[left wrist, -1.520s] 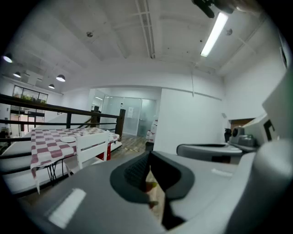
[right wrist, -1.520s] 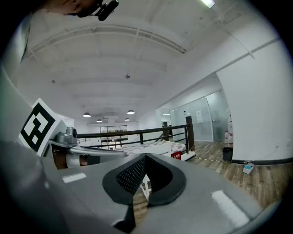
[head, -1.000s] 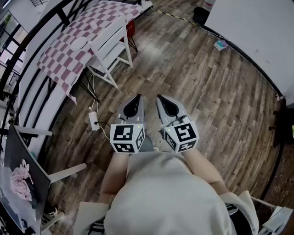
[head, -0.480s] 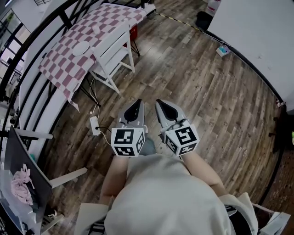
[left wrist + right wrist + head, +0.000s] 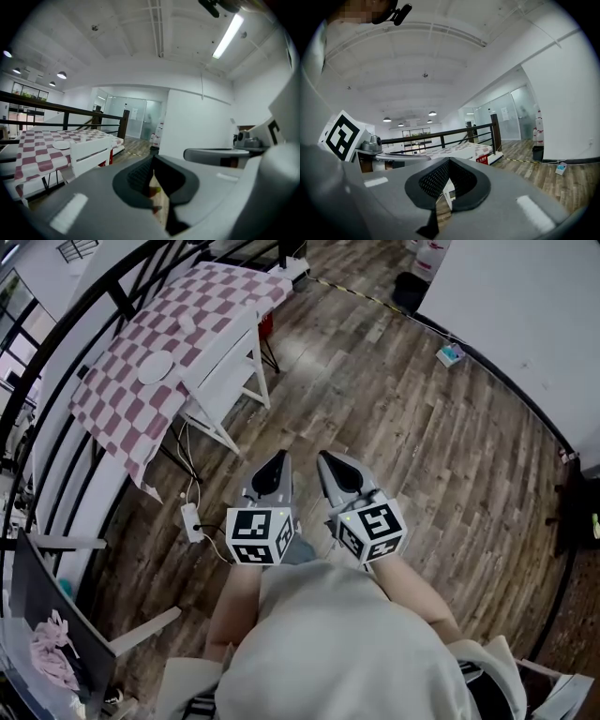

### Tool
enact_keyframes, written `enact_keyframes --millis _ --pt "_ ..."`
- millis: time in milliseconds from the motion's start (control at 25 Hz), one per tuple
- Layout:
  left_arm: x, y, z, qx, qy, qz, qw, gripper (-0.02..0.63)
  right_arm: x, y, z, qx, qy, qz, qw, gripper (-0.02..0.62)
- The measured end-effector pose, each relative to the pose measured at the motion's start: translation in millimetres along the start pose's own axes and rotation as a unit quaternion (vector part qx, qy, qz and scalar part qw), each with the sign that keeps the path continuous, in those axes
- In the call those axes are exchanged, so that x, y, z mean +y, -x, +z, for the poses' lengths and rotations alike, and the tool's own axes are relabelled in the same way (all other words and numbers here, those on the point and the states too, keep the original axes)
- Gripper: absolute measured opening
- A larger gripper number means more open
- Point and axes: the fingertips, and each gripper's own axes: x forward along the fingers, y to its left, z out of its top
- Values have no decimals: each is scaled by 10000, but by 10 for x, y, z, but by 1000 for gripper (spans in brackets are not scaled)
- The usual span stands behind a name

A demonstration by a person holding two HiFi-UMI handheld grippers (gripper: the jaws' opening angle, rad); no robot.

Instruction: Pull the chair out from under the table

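Note:
In the head view, a white wooden chair (image 5: 228, 360) is tucked under a table with a red-and-white checked cloth (image 5: 122, 404) at the upper left. My left gripper (image 5: 278, 458) and right gripper (image 5: 330, 461) are side by side over the wooden floor, well short of the chair. Both are shut and empty. The left gripper view shows its shut gripper (image 5: 152, 169), with the chair (image 5: 89, 157) and table (image 5: 35, 146) ahead to the left. In the right gripper view the shut gripper (image 5: 447, 182) points toward the table (image 5: 461, 151) by the railing.
A white plate (image 5: 155, 367) lies on the table. A power strip (image 5: 190, 518) and cables lie on the floor near the table legs. A black railing (image 5: 89, 329) runs behind the table. There is a white wall (image 5: 525, 306) at right, a black bin (image 5: 409, 292), and an easel board (image 5: 56, 615) at lower left.
The table, chair and power strip have slid down the head view, so I have come closer to them. Both grippers stay shut side by side.

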Motion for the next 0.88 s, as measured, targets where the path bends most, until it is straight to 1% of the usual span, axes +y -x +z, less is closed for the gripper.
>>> enact_keyframes --millis 400,880 --pt "442 -561 293 -54 -27 -104 9999 11 -242 -662 179 46 12 -129 9999 -3" --pt "960 -1054 465 -34 -37 -156 9999 11 -377 -1352 270 37 -25 -105 9999 -3"
